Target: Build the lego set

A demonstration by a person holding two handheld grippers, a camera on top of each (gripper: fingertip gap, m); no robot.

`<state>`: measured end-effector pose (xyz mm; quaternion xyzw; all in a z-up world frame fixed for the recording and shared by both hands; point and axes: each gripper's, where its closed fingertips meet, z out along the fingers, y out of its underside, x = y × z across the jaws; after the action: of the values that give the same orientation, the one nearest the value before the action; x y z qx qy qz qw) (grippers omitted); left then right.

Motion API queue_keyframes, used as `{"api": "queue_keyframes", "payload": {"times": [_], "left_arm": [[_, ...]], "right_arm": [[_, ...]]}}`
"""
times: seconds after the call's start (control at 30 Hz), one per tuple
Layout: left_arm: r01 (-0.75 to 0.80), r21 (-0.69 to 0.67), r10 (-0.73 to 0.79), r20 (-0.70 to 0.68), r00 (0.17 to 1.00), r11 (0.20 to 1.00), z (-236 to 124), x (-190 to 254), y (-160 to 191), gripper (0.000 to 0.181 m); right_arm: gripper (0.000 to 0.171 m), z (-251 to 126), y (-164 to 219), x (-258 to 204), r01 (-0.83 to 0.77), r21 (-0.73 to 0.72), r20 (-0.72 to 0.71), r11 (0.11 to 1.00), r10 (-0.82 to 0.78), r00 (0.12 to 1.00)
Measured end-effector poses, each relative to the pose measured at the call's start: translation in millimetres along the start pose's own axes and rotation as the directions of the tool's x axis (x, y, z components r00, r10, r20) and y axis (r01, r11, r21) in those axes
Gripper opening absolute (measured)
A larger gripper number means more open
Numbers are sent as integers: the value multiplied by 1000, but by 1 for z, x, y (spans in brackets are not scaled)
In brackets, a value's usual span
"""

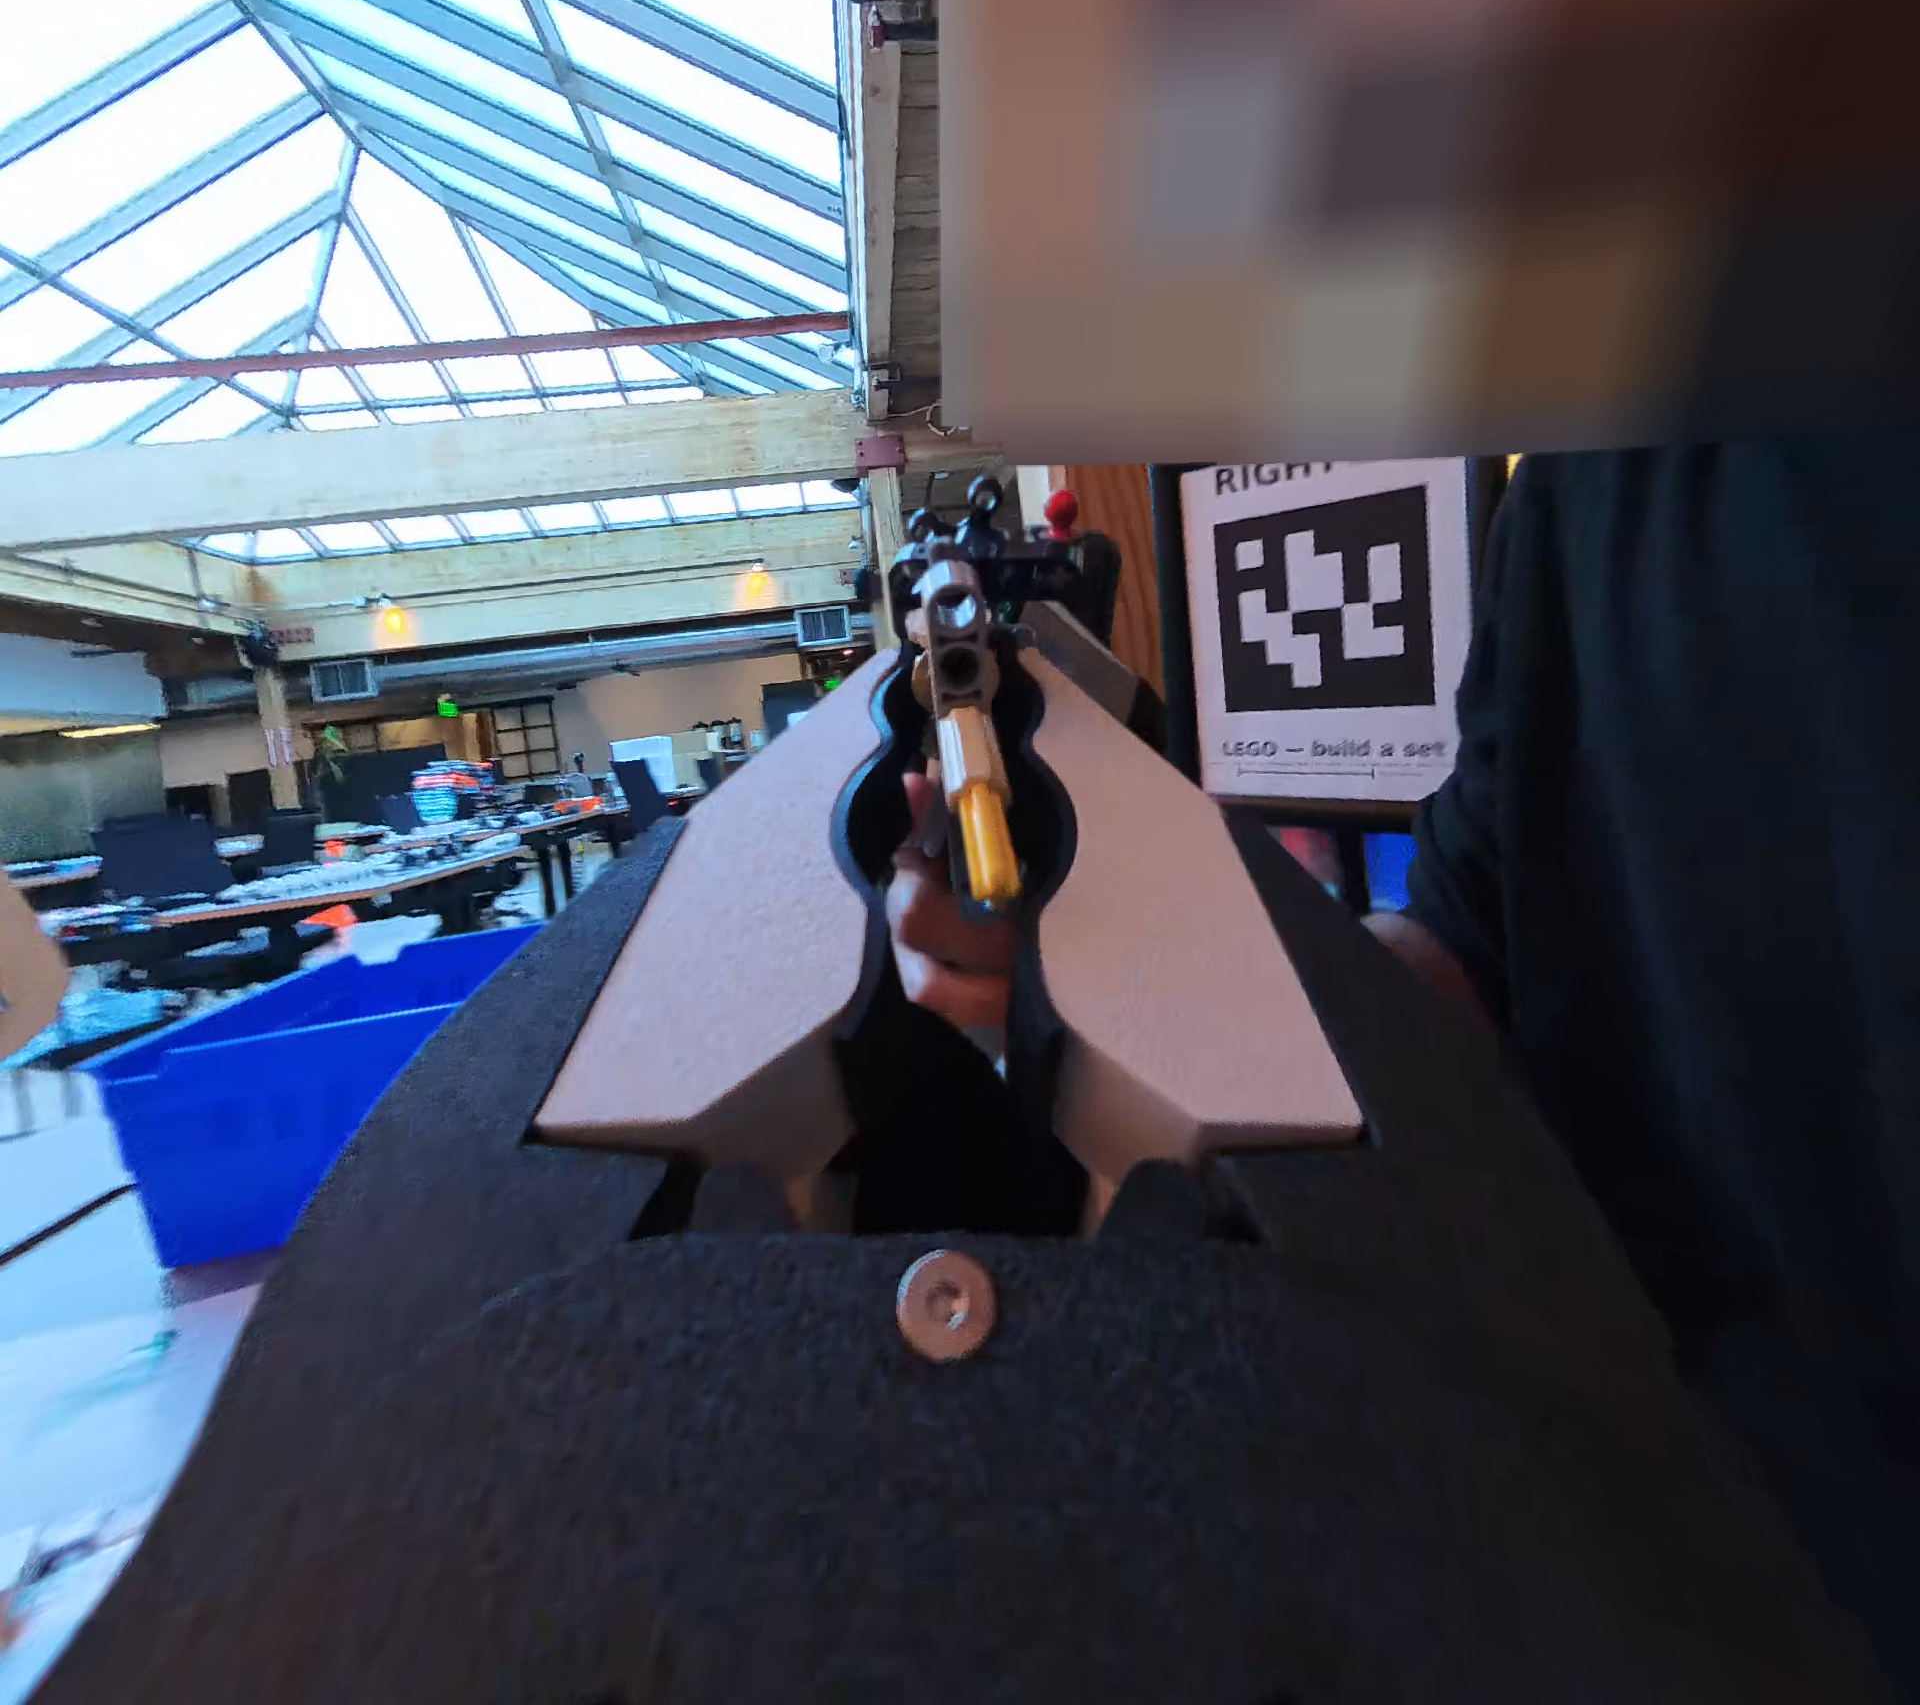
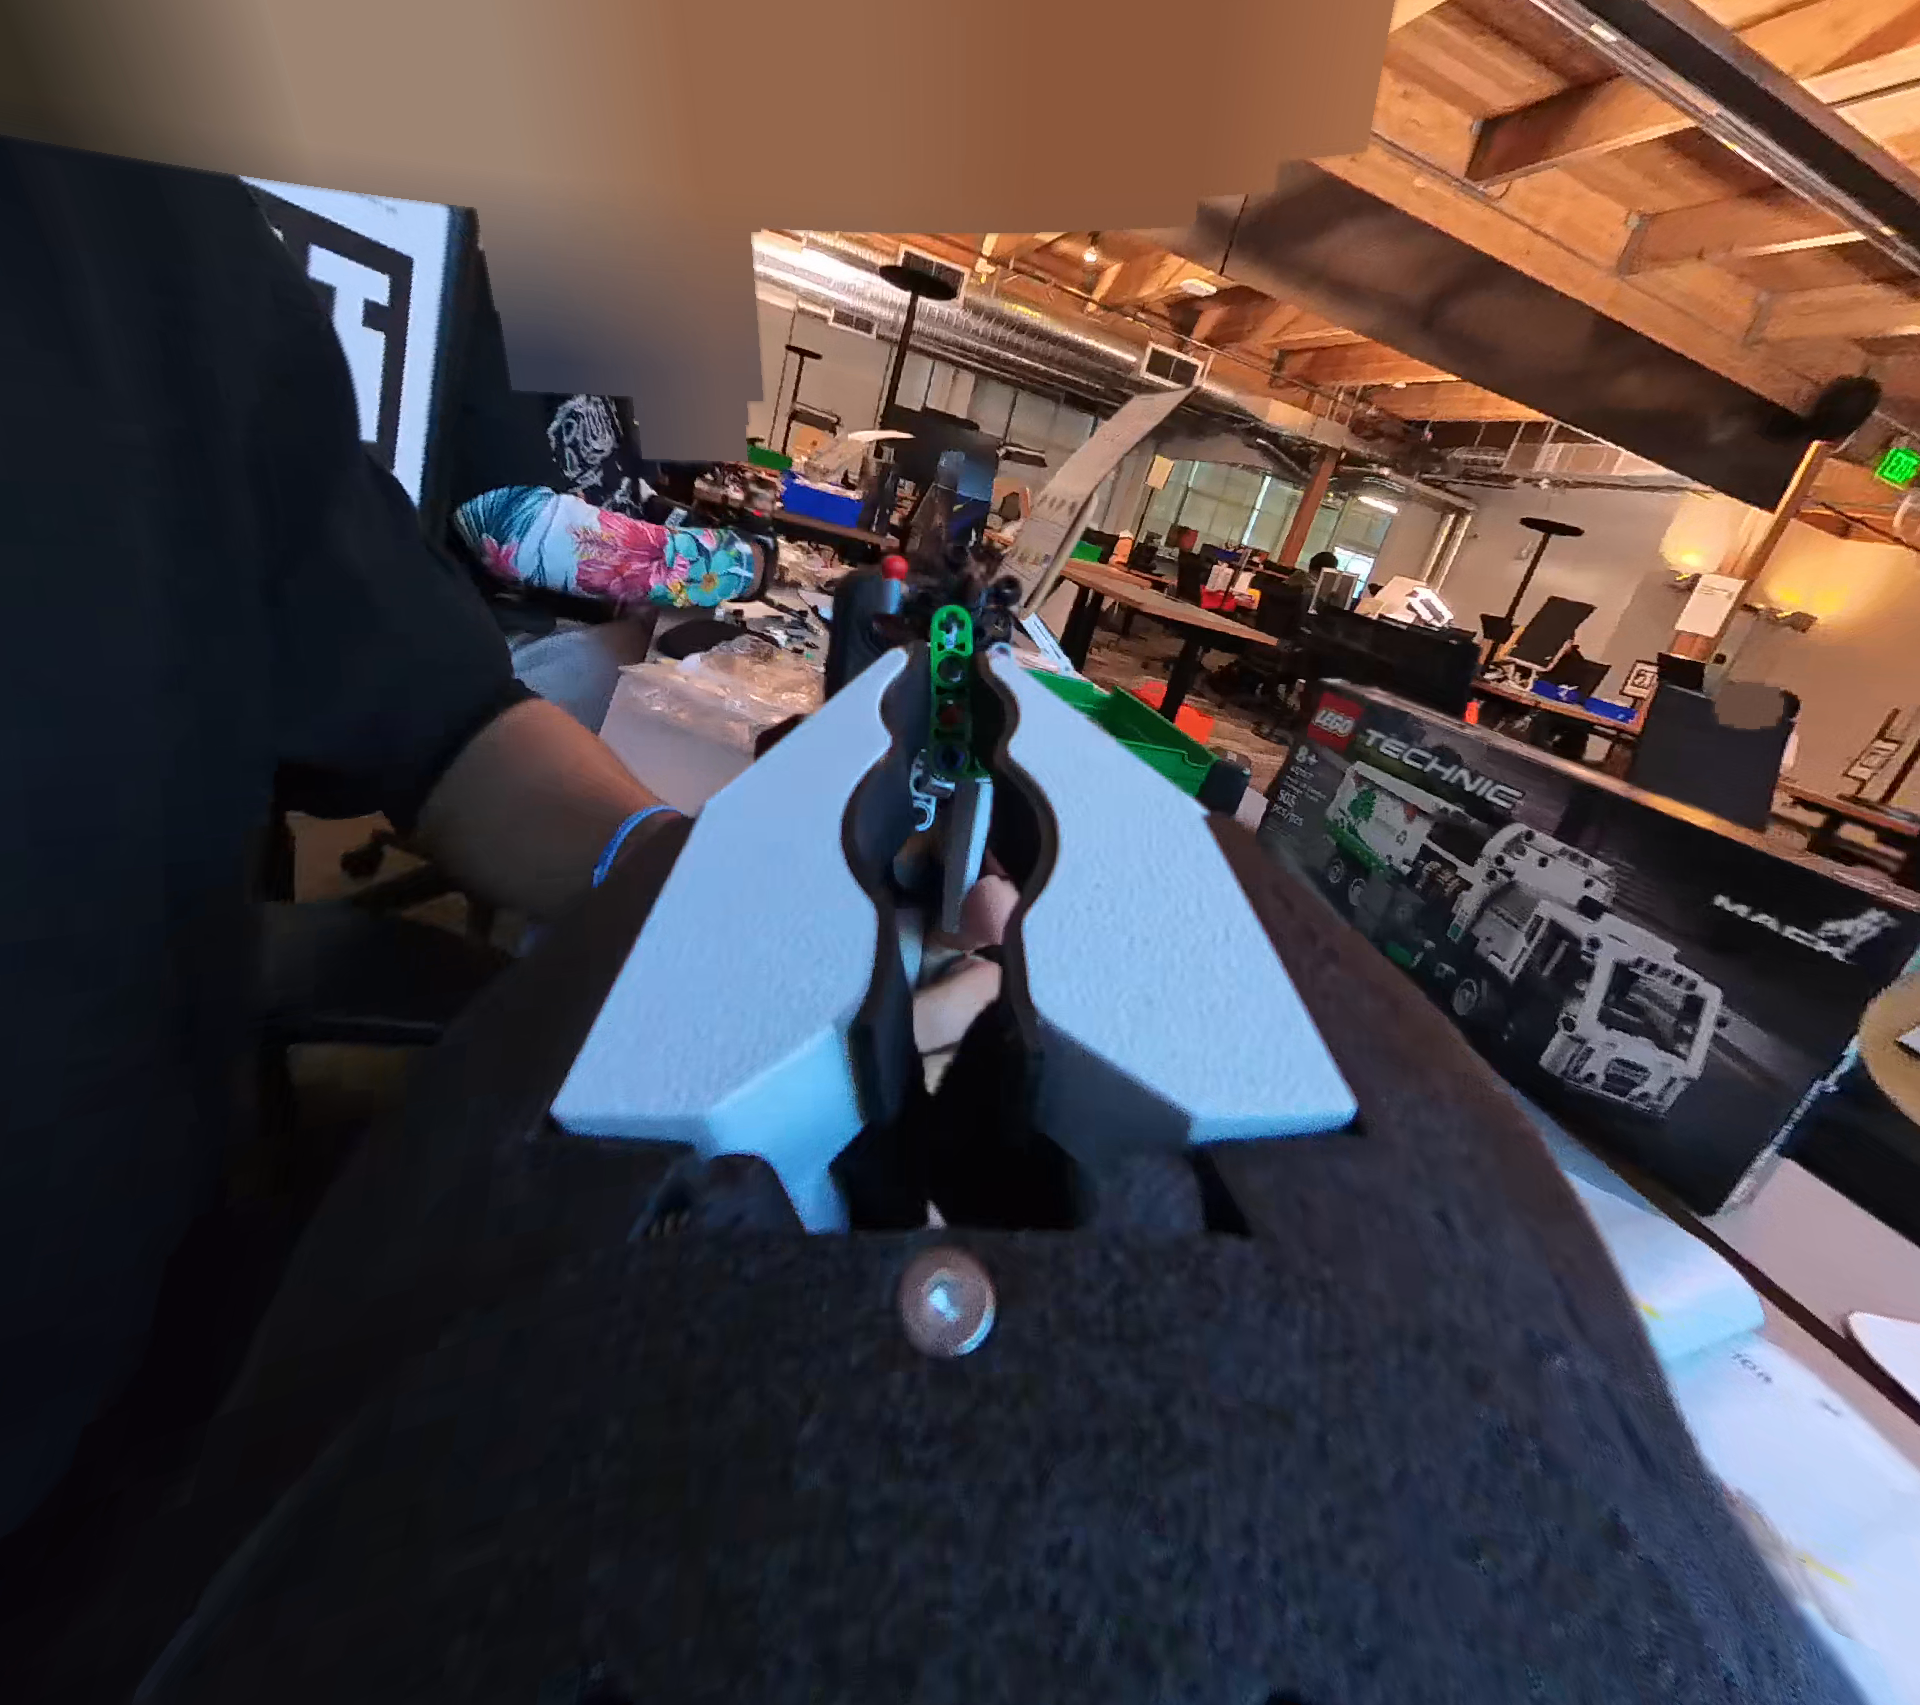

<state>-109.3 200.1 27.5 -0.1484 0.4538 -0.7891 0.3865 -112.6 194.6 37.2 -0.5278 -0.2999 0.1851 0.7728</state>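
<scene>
Left hand-held gripper (image 1: 951, 668) clamped narrow on tan/grey end of small lego sub-assembly (image 1: 961, 720) w/ yellow axle poking back toward cam; right hand-held gripper (image 2: 951, 699) pinched on green beam (image 2: 952, 689) of same build, both raised mid-air in front of person, well above bench (image 2: 1787, 1240), set box (image 2: 1558, 907) off to right. Probably light, stiff, hard plastic, slick on pads, w/ pin joints likely to pop or pivot if twisted. Best held on flat beam sides near joints, not on thin axle; squeeze gently, push straight along pin axis.
</scene>
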Motion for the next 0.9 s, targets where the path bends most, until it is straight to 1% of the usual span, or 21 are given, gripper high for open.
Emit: {"api": "queue_keyframes", "payload": {"times": [0.17,0.3,0.4,0.57,0.77,0.9], "left_arm": [[-174,-100,176,8,984,980,0,0,5,11],[-231,-152,228,-41,973,961,3,9,11,11],[-239,-173,236,-42,971,955,3,7,16,11],[-200,-185,199,-23,980,962,1,3,22,11],[-62,-180,57,-35,998,982,0,2,24,11],[-47,-181,42,-29,999,982,0,2,25,11]], "right_arm": [[7,-7,6,1,21,-67,19,998,-20,1000],[6,-16,8,-5,7,-61,104,998,-1,995],[6,-19,13,-4,29,-93,111,995,-18,994],[6,-22,18,-1,21,-83,114,996,-12,993],[6,-22,20,0,10,-94,121,995,2,993],[6,-23,21,0,15,-102,117,995,-3,993]]}}
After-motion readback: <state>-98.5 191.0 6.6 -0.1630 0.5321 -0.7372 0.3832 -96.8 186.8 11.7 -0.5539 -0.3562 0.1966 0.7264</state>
